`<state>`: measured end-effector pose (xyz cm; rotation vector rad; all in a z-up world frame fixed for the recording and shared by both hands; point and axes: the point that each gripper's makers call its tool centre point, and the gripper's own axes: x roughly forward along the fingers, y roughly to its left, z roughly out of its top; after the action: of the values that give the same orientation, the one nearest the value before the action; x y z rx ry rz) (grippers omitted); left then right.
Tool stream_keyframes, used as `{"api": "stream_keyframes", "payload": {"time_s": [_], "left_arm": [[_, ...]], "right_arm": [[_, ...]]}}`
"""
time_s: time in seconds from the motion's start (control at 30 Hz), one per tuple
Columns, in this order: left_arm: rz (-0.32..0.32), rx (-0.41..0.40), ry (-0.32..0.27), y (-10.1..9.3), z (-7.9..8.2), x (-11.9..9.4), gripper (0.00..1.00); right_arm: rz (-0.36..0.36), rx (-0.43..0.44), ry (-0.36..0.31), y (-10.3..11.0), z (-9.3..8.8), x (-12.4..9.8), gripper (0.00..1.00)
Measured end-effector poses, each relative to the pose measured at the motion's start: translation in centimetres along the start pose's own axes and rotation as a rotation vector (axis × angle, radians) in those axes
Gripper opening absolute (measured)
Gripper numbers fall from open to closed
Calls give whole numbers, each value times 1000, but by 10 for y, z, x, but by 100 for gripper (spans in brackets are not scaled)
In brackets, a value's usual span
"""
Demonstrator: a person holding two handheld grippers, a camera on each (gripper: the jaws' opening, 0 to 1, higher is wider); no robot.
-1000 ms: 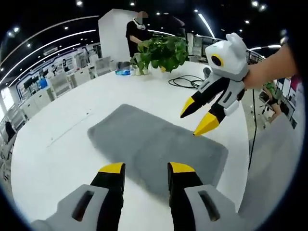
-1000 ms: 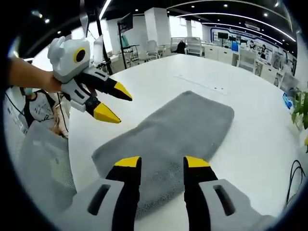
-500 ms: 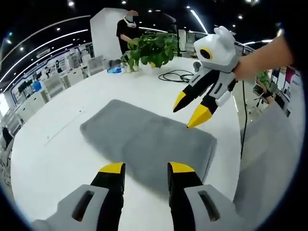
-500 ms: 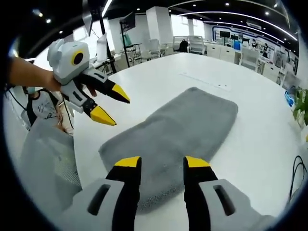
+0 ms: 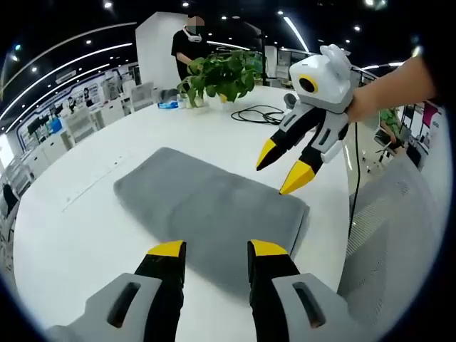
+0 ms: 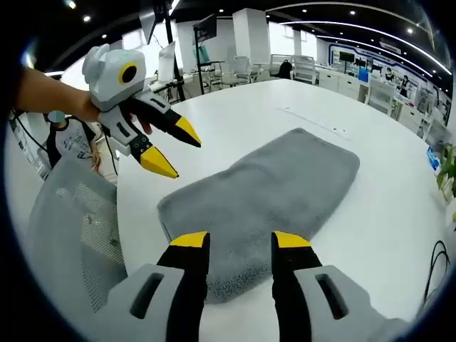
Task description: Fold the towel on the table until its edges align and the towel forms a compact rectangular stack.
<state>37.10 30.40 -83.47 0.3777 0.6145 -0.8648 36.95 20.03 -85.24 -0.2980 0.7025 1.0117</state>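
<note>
Two grippers have closed in on the grey towel over the last second, its near short edge now sitting closer under both, so a grasp looks next. It lies flat and unfolded on the white desk. The left gripper and right gripper hover above that edge, jaws parted and empty, angled down toward opposite corners.

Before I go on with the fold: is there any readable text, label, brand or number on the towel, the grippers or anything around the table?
None can be read.
Towel: plain grey, no tag or print in sight.
Left gripper and right gripper: no lettering visible.
Wall panels behind the table: coloured displays, too small and blurred to read.
</note>
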Motion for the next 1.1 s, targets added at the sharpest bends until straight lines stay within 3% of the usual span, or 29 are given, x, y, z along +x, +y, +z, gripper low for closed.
{"api": "stream_keyframes", "payload": {"time_s": [0.27,0.5,0.67,0.83,1.0,1.1], "left_arm": [[-15,11,3,-17,-5,1,35],[-38,32,31,-32,-20,4,34],[-64,107,65,-44,-30,5,31],[-83,114,84,-51,-38,9,31],[-88,130,126,-55,-50,13,33],[-70,149,152,-54,-58,16,40]], "right_arm": [[40,-37,15,14,-11,-1,33],[86,-81,35,30,-25,-1,31],[109,-137,62,41,-37,0,30],[112,-157,82,44,-48,3,30],[113,-163,99,48,-57,6,32],[112,-181,109,47,-62,9,31]]}}
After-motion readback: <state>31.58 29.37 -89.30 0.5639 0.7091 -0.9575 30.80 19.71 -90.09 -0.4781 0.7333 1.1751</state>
